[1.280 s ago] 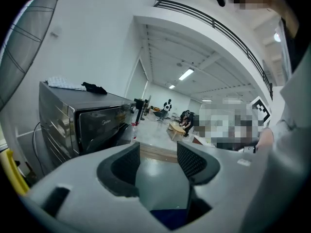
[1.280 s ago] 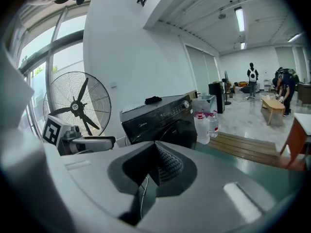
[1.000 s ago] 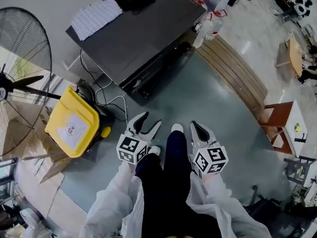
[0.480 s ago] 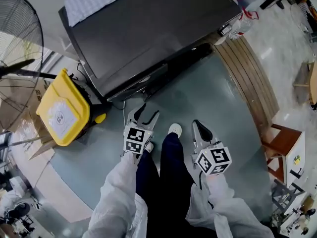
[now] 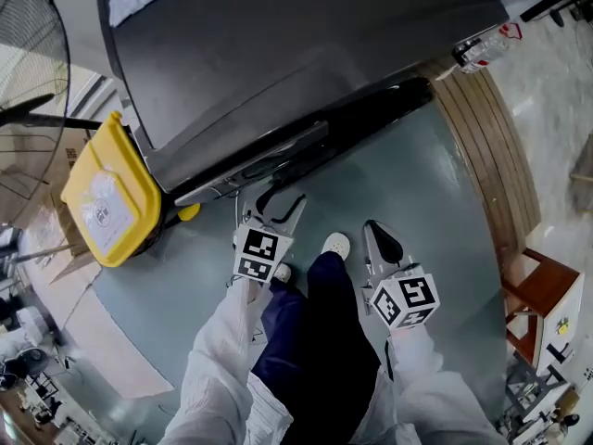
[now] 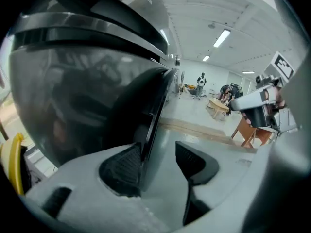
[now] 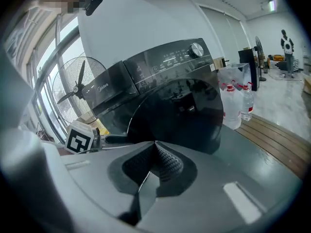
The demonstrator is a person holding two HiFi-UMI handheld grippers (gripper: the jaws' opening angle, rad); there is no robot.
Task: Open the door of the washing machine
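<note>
The left gripper's (image 6: pixel 158 160) jaws stood spread. The thin dark rim of the door (image 6: pixel 154 111) ran down between them, close against the left-hand pad (image 6: pixel 121 171), and the right-hand pad (image 6: pixel 192 161) stood clear of it. Nothing was pinched. The right gripper's (image 7: pixel 155 148) jaws were pressed together on nothing, their tips meeting. They pointed at the round dark glass of the door from a little way back, not touching it.

In the right gripper view, the left gripper's marker cube (image 7: pixel 77 139) sat at about 9 o'clock on the door's circle, so that was the edge being taken. From the head view, the washing machine (image 5: pixel 306 44) filled the floor at 12 o'clock from the person's feet, with its front just beyond the left gripper's tips. A yellow bin (image 5: pixel 102 197) stood at 9 o'clock beside the machine, and a fan (image 5: pixel 28 82) stood farther out at 10 o'clock. Some water bottles (image 5: pixel 482 49) stood at 2 o'clock by the machine's far corner.

As for progress, the approach looked finished and the rim was bracketed, but the opening itself had not begun. The door appeared to lie against the machine's front. The wide-angle view so close in made it hard to say whether it was flush or already a crack ajar. What remained was to close the left jaws on the rim, free the latch, and swing the door out toward 6 o'clock. The right gripper had no part in hand.
</note>
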